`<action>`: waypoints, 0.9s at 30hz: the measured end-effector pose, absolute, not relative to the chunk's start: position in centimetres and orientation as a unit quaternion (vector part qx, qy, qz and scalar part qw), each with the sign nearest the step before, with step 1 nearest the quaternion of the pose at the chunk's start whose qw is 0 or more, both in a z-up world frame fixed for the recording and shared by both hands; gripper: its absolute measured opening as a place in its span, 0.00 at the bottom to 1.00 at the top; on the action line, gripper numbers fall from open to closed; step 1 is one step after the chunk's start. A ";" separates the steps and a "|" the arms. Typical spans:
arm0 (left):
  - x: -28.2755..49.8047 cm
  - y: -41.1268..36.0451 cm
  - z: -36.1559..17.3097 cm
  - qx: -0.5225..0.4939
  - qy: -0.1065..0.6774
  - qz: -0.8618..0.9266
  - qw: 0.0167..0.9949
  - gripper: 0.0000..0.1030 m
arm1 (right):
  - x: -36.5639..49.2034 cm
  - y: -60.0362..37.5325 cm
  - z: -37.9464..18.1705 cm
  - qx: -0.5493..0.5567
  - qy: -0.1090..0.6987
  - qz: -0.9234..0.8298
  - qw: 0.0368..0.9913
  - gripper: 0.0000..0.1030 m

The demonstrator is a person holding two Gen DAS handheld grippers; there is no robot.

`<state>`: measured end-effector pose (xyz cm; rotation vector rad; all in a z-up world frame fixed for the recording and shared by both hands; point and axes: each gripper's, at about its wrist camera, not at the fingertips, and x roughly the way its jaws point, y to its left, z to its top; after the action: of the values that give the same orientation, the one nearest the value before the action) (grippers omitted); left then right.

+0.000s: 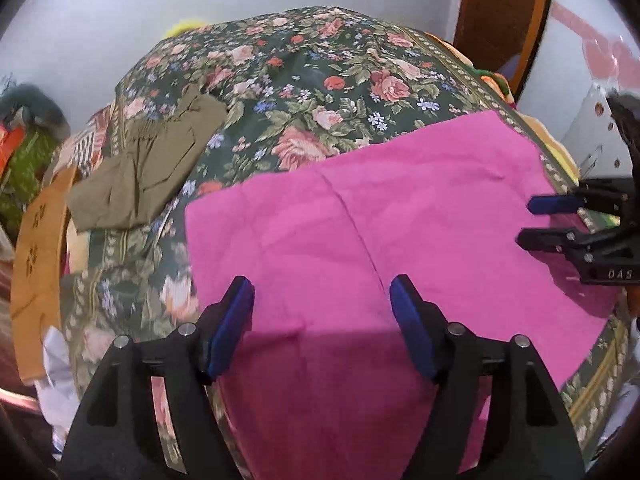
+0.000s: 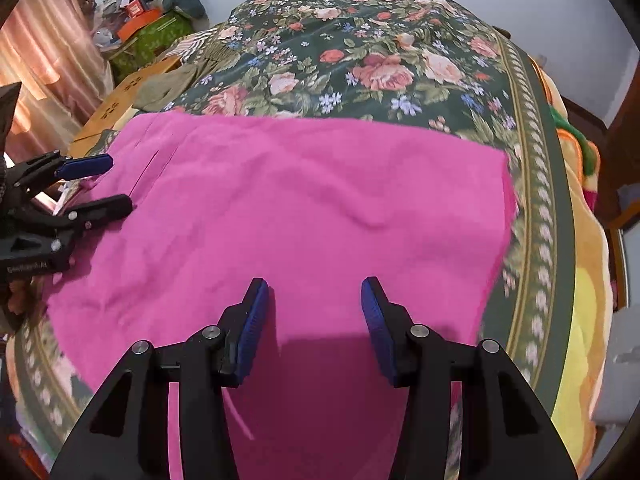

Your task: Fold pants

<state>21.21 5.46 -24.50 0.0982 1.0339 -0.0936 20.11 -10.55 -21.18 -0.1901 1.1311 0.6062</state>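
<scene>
Plainly, each line starts from the pink pants.
Pants: the pink pants (image 1: 400,216) lie flat on the floral bedspread (image 1: 304,80), in what looks like a part-folded rectangle, which would leave room for another fold.
Left gripper: the left gripper (image 1: 322,312) hovers over the near edge of the pants with its jaws wide and nothing between them, likely poised to pinch that edge.
Right gripper: the right gripper (image 2: 315,312) hangs over the same near edge, further right, jaws moderately apart and empty.
Beyond the pants: an olive garment (image 1: 148,168) lies to their far left, well apart.
Hidden: the near edge of the pants is cut off behind both grippers, and waistband and leg ends cannot be told apart.
</scene>
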 end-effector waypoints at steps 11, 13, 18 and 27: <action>16.1 6.3 -23.8 0.050 0.484 -0.023 0.873 0.77 | 16.0 -13.9 -20.3 -0.055 0.530 0.255 0.807 0.43; 15.4 7.0 -23.5 0.037 0.484 -0.021 0.874 0.78 | 15.4 -14.5 -20.2 -0.050 0.533 0.248 0.807 0.43; 14.1 7.9 -23.0 0.027 0.486 -0.011 0.874 0.79 | 14.8 -15.4 -20.0 -0.036 0.544 0.239 0.803 0.44; 12.4 10.8 -19.6 -0.043 0.477 0.012 0.878 0.79 | 14.2 -14.1 -16.9 -0.022 0.508 0.256 0.822 0.44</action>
<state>12.40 10.76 -19.59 -0.0905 0.9940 0.0255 14.23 -14.09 -16.86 -0.0464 1.0812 0.5450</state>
